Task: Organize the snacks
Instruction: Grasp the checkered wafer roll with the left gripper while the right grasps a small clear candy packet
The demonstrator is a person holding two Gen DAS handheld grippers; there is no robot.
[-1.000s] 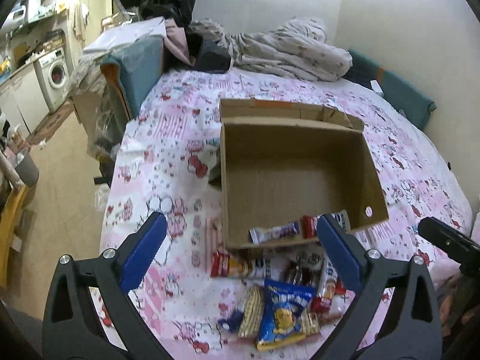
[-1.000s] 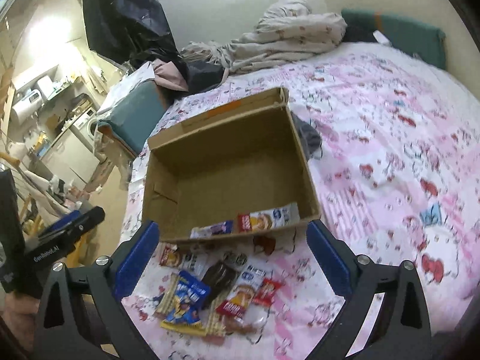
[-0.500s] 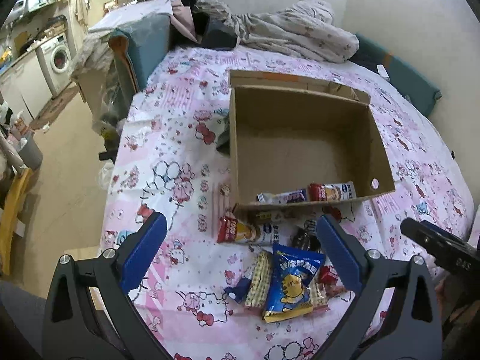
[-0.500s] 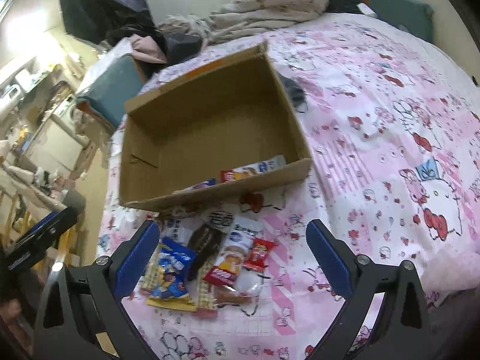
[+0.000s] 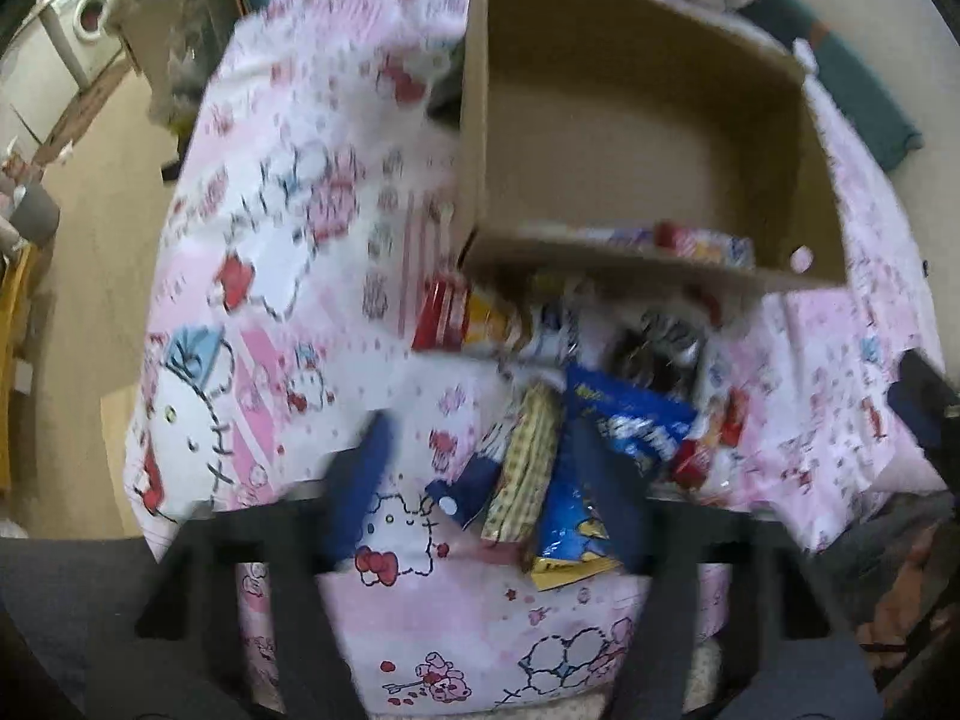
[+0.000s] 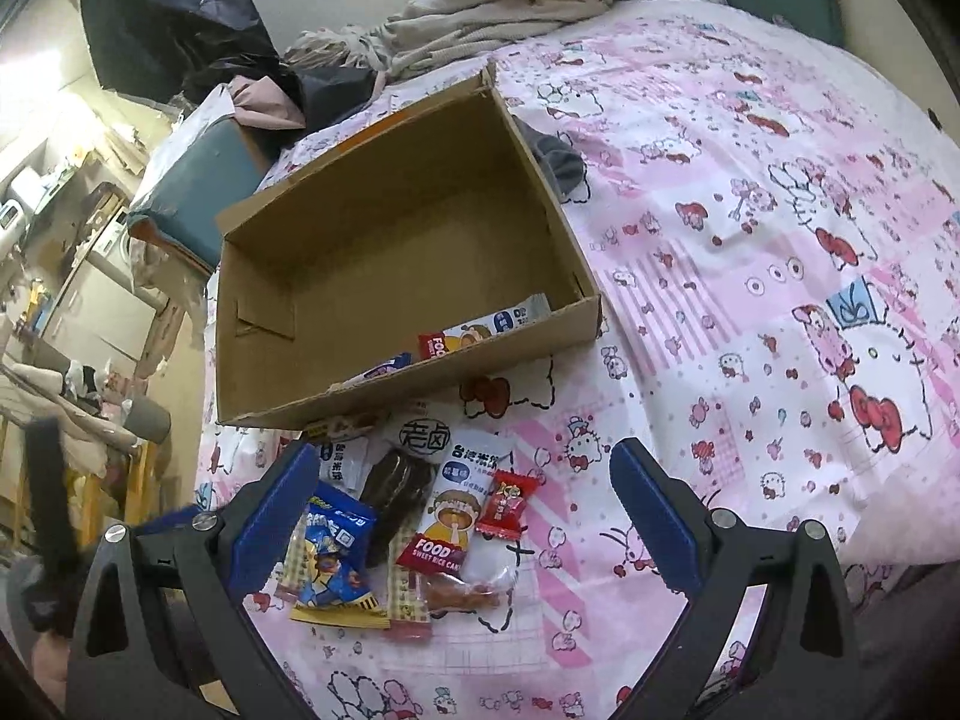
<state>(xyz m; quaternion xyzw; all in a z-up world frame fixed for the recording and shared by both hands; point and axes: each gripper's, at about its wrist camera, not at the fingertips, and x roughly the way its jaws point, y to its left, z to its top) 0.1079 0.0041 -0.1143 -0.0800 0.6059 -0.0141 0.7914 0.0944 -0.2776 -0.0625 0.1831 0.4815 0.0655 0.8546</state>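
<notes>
Left wrist view smeared by motion, snack pile (image 5: 576, 420) labels unreadable (boxed packets (image 6: 474, 333) half hidden behind cardboard wall)

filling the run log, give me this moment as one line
left tool: open, over snack pile | right tool: open, empty | cardboard box: two packets inside | pile outside on pink sheet
</notes>
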